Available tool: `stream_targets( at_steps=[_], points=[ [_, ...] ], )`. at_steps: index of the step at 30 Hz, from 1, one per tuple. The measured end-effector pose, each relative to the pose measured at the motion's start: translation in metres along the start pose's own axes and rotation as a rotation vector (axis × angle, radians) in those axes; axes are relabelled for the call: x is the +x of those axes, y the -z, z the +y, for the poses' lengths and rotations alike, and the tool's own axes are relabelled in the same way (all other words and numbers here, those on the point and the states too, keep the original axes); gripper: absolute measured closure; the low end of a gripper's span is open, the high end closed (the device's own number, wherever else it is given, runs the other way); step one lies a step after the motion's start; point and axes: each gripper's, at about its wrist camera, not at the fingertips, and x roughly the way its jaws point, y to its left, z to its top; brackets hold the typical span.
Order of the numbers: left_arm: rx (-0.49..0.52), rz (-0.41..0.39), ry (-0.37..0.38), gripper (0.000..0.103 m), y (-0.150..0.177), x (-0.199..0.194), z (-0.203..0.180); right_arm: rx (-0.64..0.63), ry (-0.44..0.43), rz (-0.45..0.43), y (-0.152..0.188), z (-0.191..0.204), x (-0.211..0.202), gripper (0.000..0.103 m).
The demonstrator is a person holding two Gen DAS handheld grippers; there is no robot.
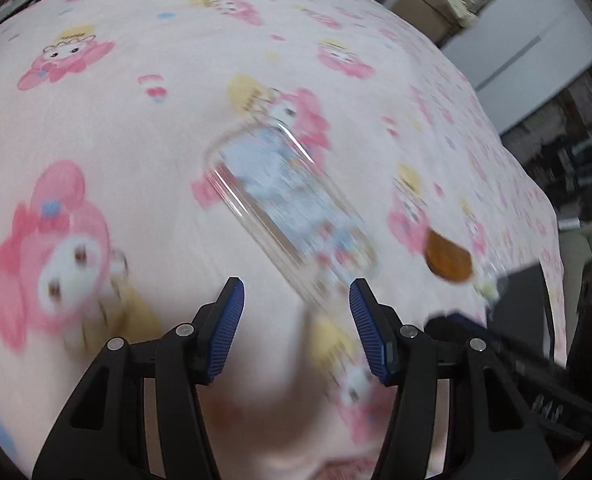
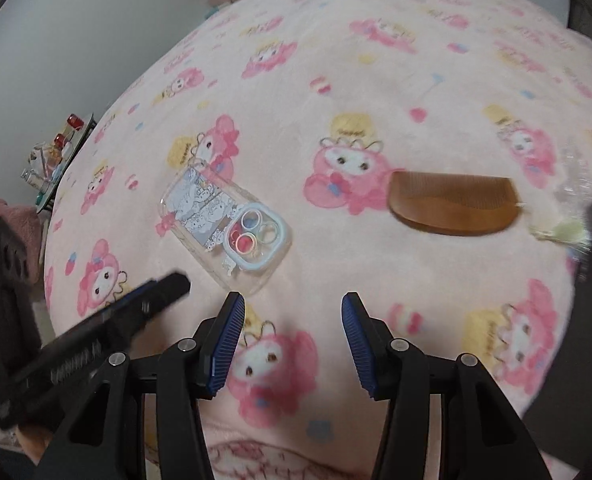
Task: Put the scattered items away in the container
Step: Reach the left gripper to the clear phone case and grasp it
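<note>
Your biggest risk is the soft pink cartoon-print blanket (image 2: 375, 80) everything lies on: the clear phone case (image 2: 226, 226) lies flat and thin on it, so if you drive the pads in at a steep angle they may pinch a fold of fleece along with the rim, or skid off the glossy plastic and push it away. The left view is heavily smeared, so your aim on that side is poor; slow down before you commit. Your two tools are also close, with the left one crossing the lower left of the right view, and could knock each other.

The left hand-held gripper (image 1: 296, 316) is spread with nothing between its blue pads; the case sits just above it, mid-frame, slanting from upper left to lower right. The right hand-held gripper (image 2: 294, 336) is likewise spread and empty, over bare blanket low in the frame.

In the right view the case sits left of centre, transparent with a pale cartoon print, a light-blue camera surround and coloured rings. The brown wooden comb (image 2: 453, 208) lies at centre right, teeth toward the top, well apart from the case, with a pale tassel (image 2: 561, 230) at its right end. I cannot see any container in either view.
</note>
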Motion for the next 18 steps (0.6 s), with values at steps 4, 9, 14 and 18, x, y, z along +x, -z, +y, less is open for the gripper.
stream_targets(
  at_steps=[4, 9, 14, 18],
  points=[
    [-0.072, -0.061, -0.044, 0.047, -0.044, 0.020, 0.026, -0.025, -0.047, 0.105, -0.016, 0.001, 0.045, 0.057],
    [-0.072, -0.105, -0.034, 0.048, -0.085, 0.042, 0.038, -0.002, -0.132, 0.126, -0.024, -0.005, 0.070, 0.056],
    [0.019, -0.005, -0.051, 0.056, -0.079, 0.051, 0.016, 0.035, -0.227, 0.095, -0.026, -0.011, 0.063, 0.064],
    [0.093, 0.068, -0.051, 0.056, -0.053, 0.043, -0.006, 0.036, -0.156, 0.043, -0.016, -0.021, 0.035, 0.064]
  ],
)
